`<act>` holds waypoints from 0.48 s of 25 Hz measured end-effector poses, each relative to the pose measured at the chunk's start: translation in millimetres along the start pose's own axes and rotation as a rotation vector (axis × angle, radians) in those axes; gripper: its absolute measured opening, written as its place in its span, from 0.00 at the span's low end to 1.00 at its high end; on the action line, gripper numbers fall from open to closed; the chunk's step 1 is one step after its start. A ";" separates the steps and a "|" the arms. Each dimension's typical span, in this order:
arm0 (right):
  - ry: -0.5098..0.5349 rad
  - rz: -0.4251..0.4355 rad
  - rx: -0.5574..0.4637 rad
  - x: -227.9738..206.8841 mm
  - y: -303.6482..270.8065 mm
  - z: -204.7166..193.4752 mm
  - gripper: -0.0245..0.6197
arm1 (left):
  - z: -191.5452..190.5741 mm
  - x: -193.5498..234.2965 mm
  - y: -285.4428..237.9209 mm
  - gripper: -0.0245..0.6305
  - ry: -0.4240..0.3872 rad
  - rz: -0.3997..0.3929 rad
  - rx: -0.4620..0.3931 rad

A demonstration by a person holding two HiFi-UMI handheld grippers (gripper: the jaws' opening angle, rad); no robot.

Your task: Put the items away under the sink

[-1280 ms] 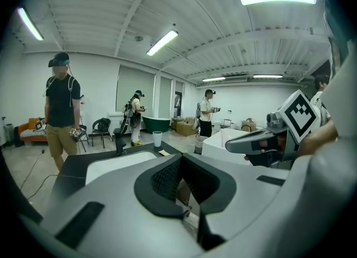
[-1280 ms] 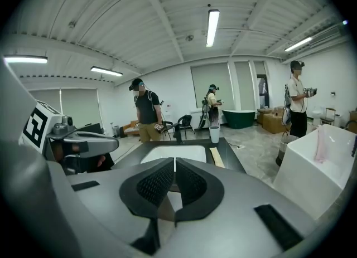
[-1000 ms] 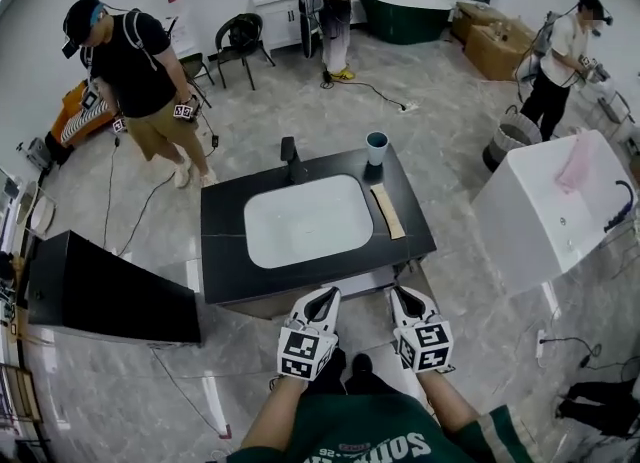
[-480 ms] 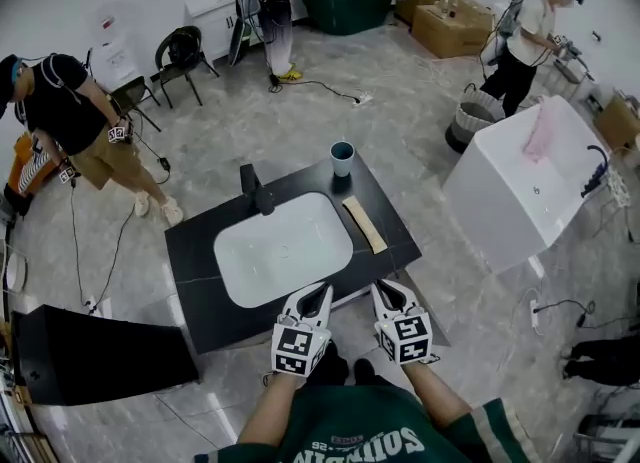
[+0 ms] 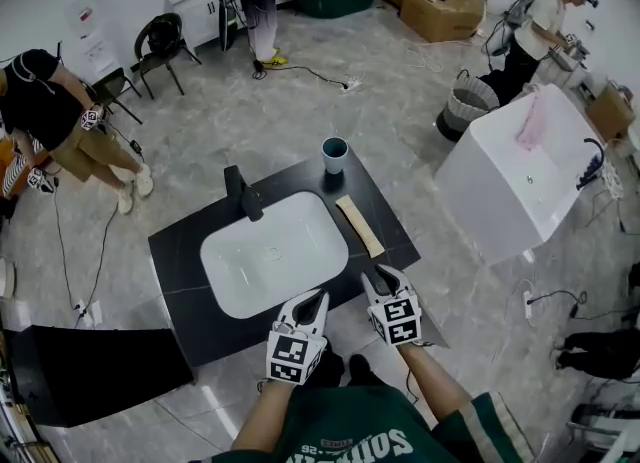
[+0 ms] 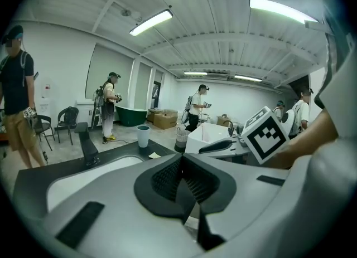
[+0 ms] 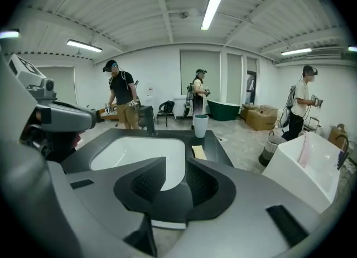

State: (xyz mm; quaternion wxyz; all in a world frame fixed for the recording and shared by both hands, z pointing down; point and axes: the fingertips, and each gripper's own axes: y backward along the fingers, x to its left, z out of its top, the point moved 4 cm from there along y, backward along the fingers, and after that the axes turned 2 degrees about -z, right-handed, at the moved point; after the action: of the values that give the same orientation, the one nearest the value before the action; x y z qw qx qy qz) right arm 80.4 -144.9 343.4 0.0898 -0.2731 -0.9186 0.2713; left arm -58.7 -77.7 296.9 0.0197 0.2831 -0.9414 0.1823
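Since the cup [image 5: 334, 154] at the counter's far right corner looks smooth, hard and light, I'd judge it slippery and best pinched across its wall near the rim. The tan strip [image 5: 359, 225] lying flat just right of the basin seems thin, stiff and light; its long edges invite a grip. The basin [image 5: 270, 251] is glossy white with rounded corners, the counter [image 5: 180, 251] matt black, the tap [image 5: 240, 191] boxy. At the near edge, the left gripper [image 5: 320, 296] is closed and empty; the right gripper [image 5: 380, 273] has just been opening its jaws, slightly parted, nothing between.

cup [image 5: 334, 154]: behind board [image 5: 359, 225] | board: right of basin [image 5: 272, 251] | faucet [image 5: 243, 194]: behind basin
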 end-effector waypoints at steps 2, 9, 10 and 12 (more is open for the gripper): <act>0.018 -0.002 0.016 -4.2 -14.5 0.6 0.22 | -4.2 7.5 -1.4 0.05 0.009 0.007 0.009; 0.069 -0.003 0.118 -28.5 -63.8 -9.9 0.22 | -19.0 30.6 -2.3 0.05 0.036 0.039 0.039; 0.070 -0.003 0.136 -32.2 -70.9 -12.4 0.22 | -21.5 34.0 -2.2 0.05 0.040 0.042 0.044; 0.097 -0.005 0.168 -39.2 -84.4 -17.4 0.22 | -26.8 40.2 -2.7 0.05 0.050 0.049 0.055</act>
State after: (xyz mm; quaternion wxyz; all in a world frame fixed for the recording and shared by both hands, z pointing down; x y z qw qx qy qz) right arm 80.3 -218.0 403.4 0.1576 -0.2754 -0.8877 0.3337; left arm -92.7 -91.4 328.4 0.0310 0.2556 -0.9419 0.2156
